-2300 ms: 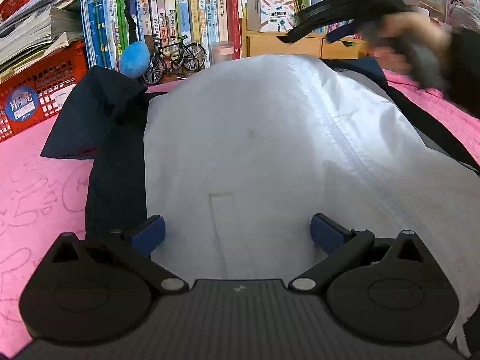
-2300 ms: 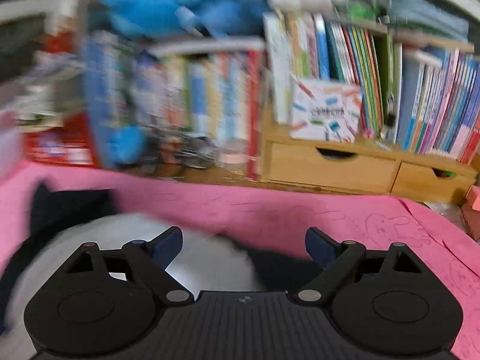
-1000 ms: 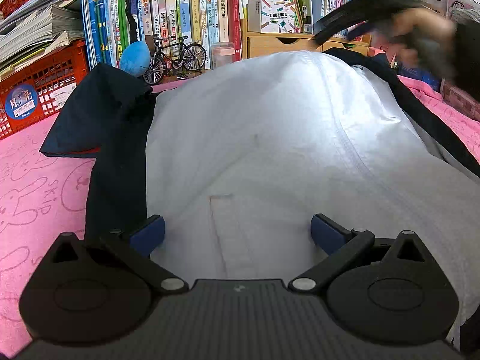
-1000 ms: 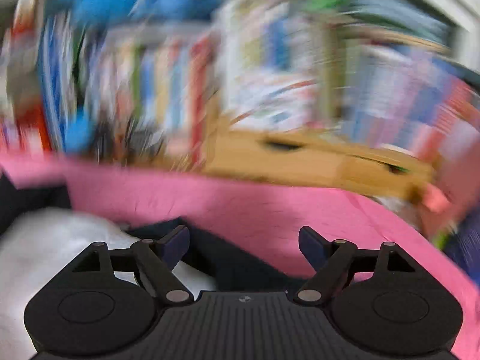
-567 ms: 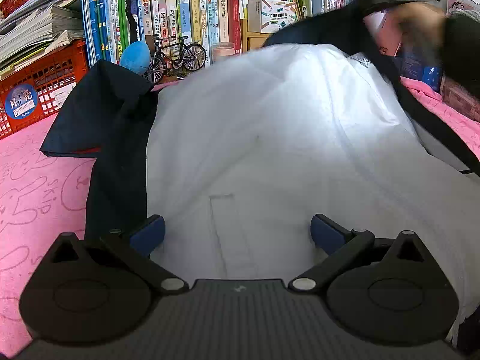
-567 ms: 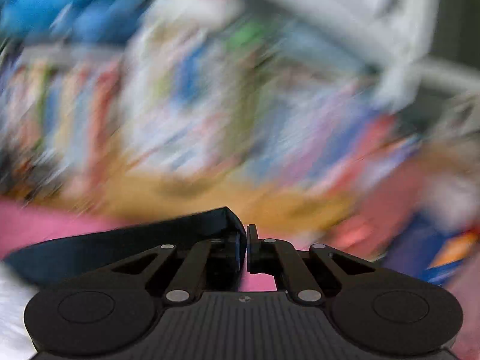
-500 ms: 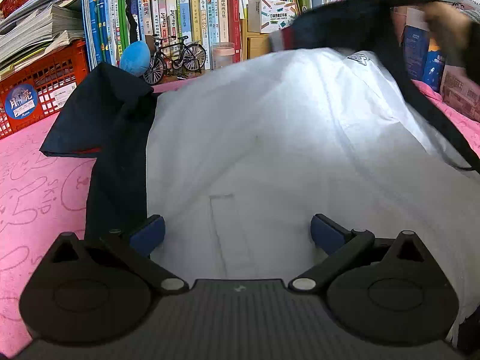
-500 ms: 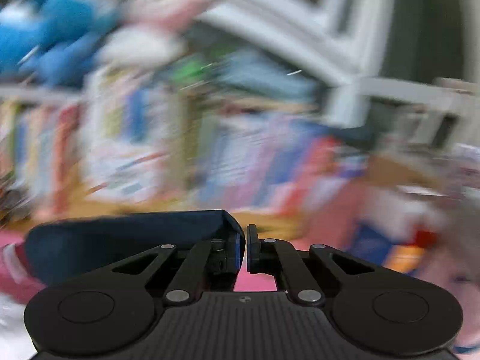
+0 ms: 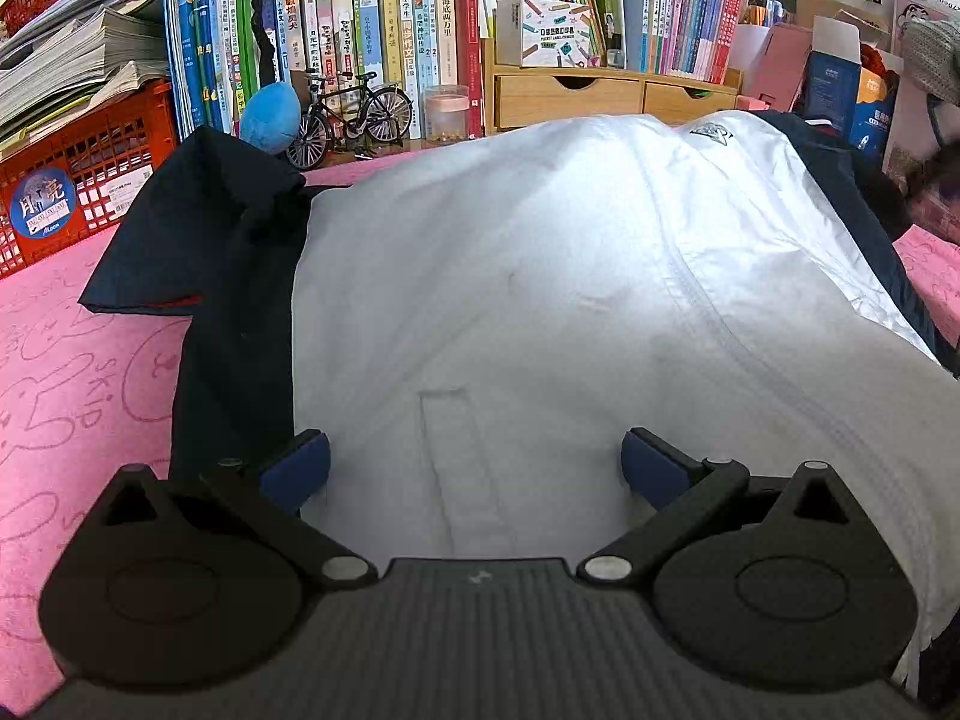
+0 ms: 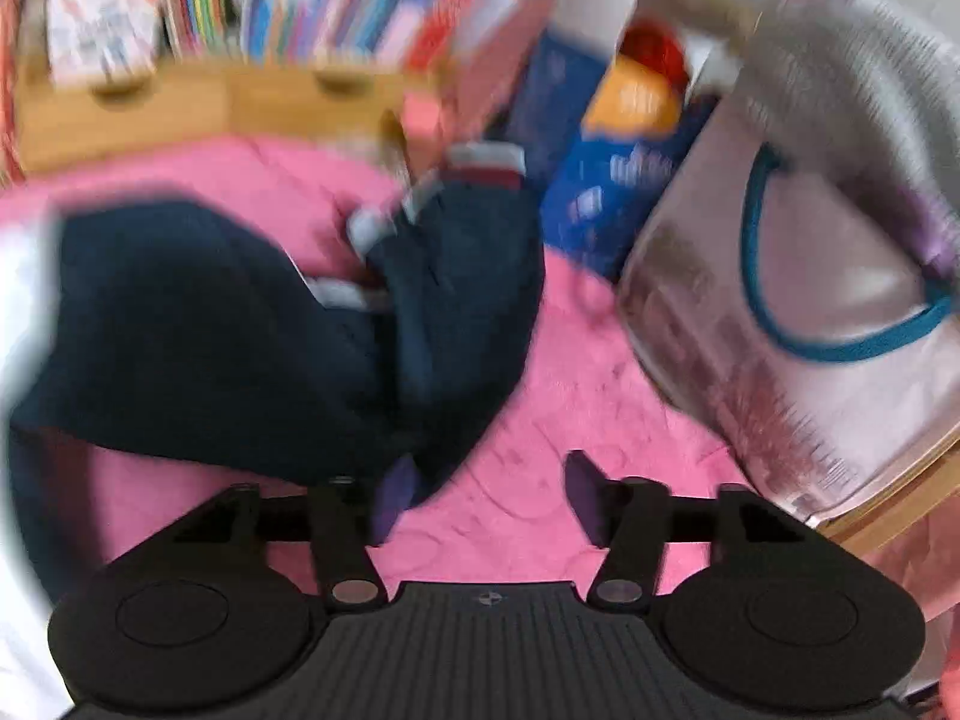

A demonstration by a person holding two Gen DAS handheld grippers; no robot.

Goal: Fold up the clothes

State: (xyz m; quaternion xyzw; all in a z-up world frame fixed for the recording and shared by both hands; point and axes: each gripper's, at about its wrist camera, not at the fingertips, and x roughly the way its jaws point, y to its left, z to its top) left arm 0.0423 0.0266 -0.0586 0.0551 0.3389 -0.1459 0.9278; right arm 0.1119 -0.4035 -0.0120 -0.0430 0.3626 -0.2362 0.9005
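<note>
Right tongs: jaws opening, nothing between; navy jacket sleeve with striped cuff just released, now slumped on pink blanket. Left tongs: apart over white-and-navy zip jacket; sleeve fold pending

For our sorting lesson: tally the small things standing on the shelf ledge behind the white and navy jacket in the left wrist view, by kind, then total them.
Model bicycle: 1
Blue plush toy: 1
Clear jar with pink lid: 1
Wooden drawer unit: 1
Total: 4
</note>
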